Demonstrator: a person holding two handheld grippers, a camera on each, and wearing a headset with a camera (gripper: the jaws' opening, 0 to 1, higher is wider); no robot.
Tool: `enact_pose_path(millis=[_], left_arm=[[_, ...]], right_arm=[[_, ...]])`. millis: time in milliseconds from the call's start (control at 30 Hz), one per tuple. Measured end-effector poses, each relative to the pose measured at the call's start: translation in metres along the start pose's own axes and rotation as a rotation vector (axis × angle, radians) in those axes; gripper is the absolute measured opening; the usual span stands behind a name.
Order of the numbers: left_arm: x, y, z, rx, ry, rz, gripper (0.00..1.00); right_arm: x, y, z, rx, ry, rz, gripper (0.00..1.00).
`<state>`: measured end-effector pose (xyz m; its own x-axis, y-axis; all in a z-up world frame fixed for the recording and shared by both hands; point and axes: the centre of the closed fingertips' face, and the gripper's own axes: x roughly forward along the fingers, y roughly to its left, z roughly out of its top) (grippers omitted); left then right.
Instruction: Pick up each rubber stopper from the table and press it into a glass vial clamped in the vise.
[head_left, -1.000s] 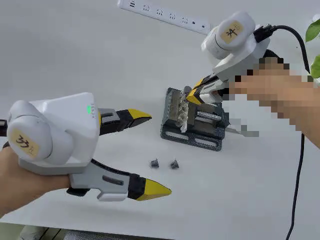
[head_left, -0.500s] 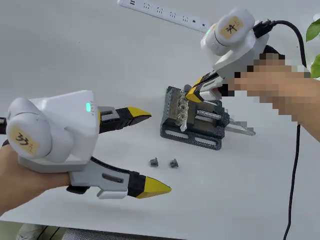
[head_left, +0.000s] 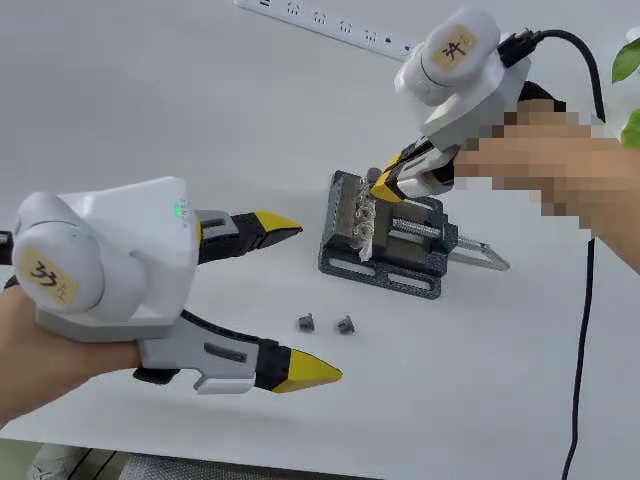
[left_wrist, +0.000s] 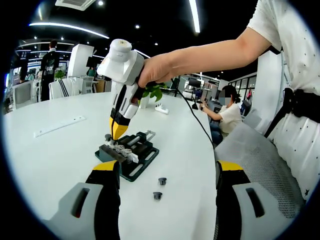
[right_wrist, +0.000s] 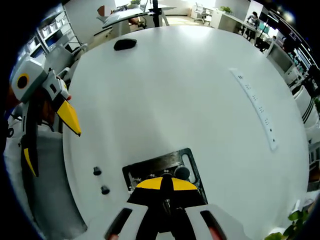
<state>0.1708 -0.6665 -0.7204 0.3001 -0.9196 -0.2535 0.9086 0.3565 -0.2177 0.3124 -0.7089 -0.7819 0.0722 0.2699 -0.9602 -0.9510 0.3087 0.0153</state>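
The left gripper (head_left: 308, 300) is held at the near left of the white table (head_left: 150, 120), well apart from the vise (head_left: 400, 280). Its jaws stand wide apart and carry nothing. Two loose rubber stoppers (head_left: 306, 322) lie side by side on the table, on the person's side of the vise and near the left gripper's tips. The vise sits near the middle of the table, with a row of clear glass vials (head_left: 360, 225) clamped between its plates. The right gripper (head_left: 385, 187) points steeply down at the far end of that row. In the right gripper view its yellow tips meet, and no object is seen between them. A third stopper (head_left: 375, 177) sits on top at the far end of the row, just beside the right gripper's tips; whether the tips touch it cannot be told. A white power strip (head_left: 330, 25) lies toward the far edge of the table. A black cable (head_left: 590, 300) runs from the right gripper down the right side of the table.
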Motion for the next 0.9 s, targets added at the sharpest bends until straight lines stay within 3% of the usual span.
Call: enact_pose_path(millis=[900], left_arm=[[0.0025,0.0013,0.0031,-0.001,-0.009,-0.006,0.78]], right_arm=[[0.0013,0.0020,0.0021,-0.030,0.059,0.021,0.00]])
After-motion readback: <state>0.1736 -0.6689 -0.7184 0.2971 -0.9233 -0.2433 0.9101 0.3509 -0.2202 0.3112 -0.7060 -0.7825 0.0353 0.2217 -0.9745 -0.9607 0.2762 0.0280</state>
